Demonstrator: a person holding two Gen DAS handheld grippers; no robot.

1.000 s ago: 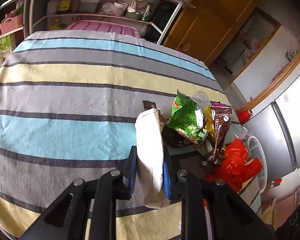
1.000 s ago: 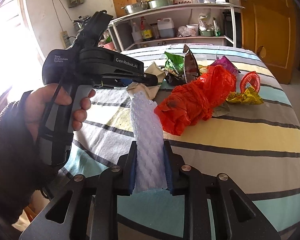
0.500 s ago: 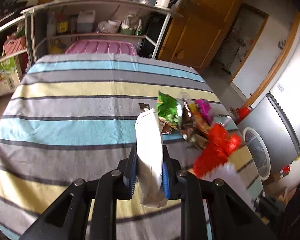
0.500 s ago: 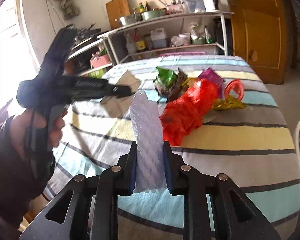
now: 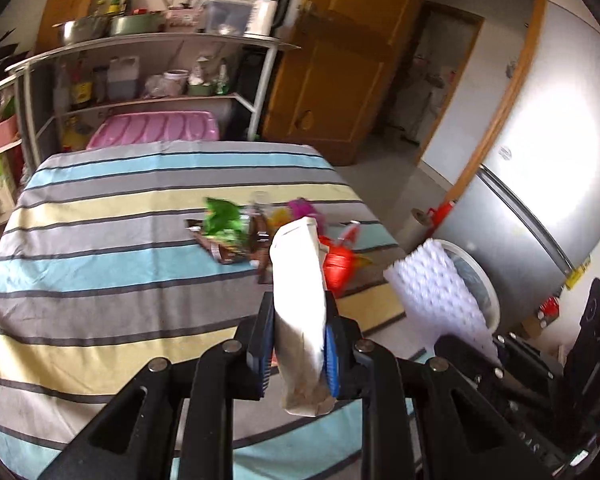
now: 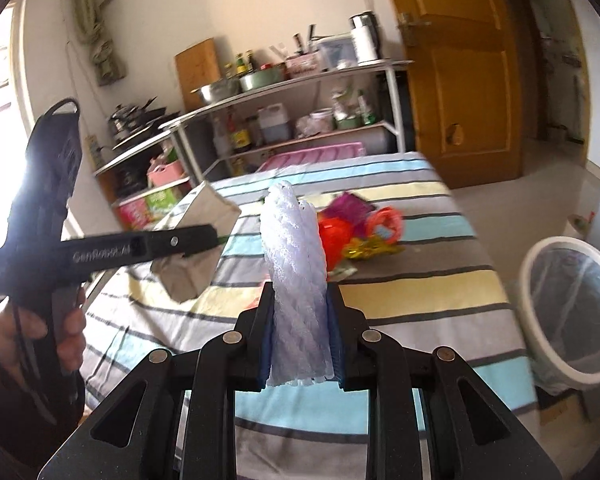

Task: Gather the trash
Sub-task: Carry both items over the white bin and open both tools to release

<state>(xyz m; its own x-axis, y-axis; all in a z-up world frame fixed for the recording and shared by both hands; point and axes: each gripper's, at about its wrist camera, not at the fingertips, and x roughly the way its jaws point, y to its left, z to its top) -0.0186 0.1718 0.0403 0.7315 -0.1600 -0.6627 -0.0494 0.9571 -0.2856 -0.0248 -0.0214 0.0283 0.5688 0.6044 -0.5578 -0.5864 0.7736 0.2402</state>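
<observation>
My left gripper is shut on a white paper bag, held in the air above the striped table's near edge. It also shows in the right wrist view. My right gripper is shut on a white foam net sleeve, which also shows in the left wrist view. More trash lies on the table: a green snack bag, a red plastic bag and several wrappers. A white bin with a clear liner stands on the floor right of the table.
The table wears a striped cloth. A metal shelf rack with bottles and pots stands behind it, a pink crate below. A wooden door is at the back right, a grey fridge beside the bin.
Both grippers have lifted up and back from the table with their trash still held. The trash pile looks smaller and farther, and the bin has come into the right wrist view.
</observation>
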